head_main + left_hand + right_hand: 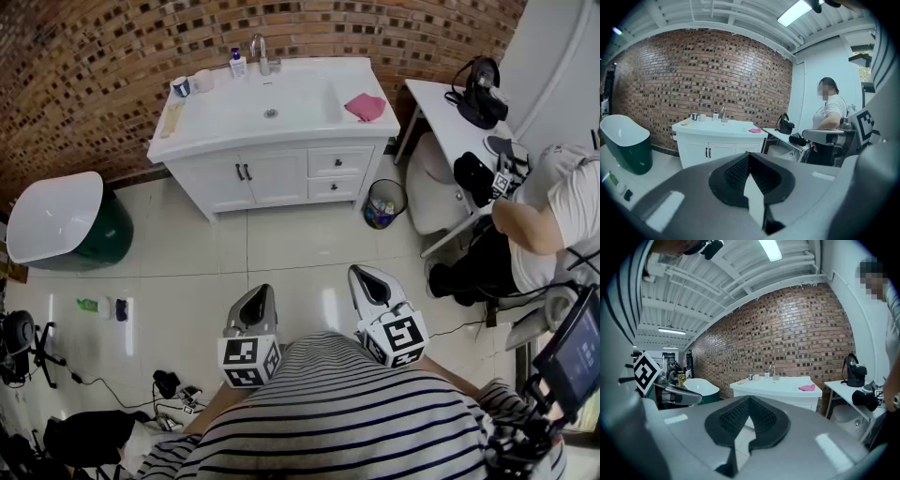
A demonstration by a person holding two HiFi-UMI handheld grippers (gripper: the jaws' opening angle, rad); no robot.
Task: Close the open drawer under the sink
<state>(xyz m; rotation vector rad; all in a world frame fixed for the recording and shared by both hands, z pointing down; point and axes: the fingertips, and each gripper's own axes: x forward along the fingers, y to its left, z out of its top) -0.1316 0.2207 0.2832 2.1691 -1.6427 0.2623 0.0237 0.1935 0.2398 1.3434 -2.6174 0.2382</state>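
Note:
The white sink cabinet stands against the brick wall, far ahead of me. Its two small drawers sit one above the other at the right of the front, beside two doors. From this distance I cannot tell whether a drawer stands out. My left gripper and right gripper hover over the tiled floor close to my body, both shut and holding nothing. The cabinet also shows beyond the left gripper. It is partly hidden as the cabinet behind the right gripper.
A pink cloth, faucet, bottle and cups lie on the sink top. A small bin stands right of the cabinet and a green-and-white tub to the left. A person sits at a white table on the right. Cables and gear litter the floor at lower left.

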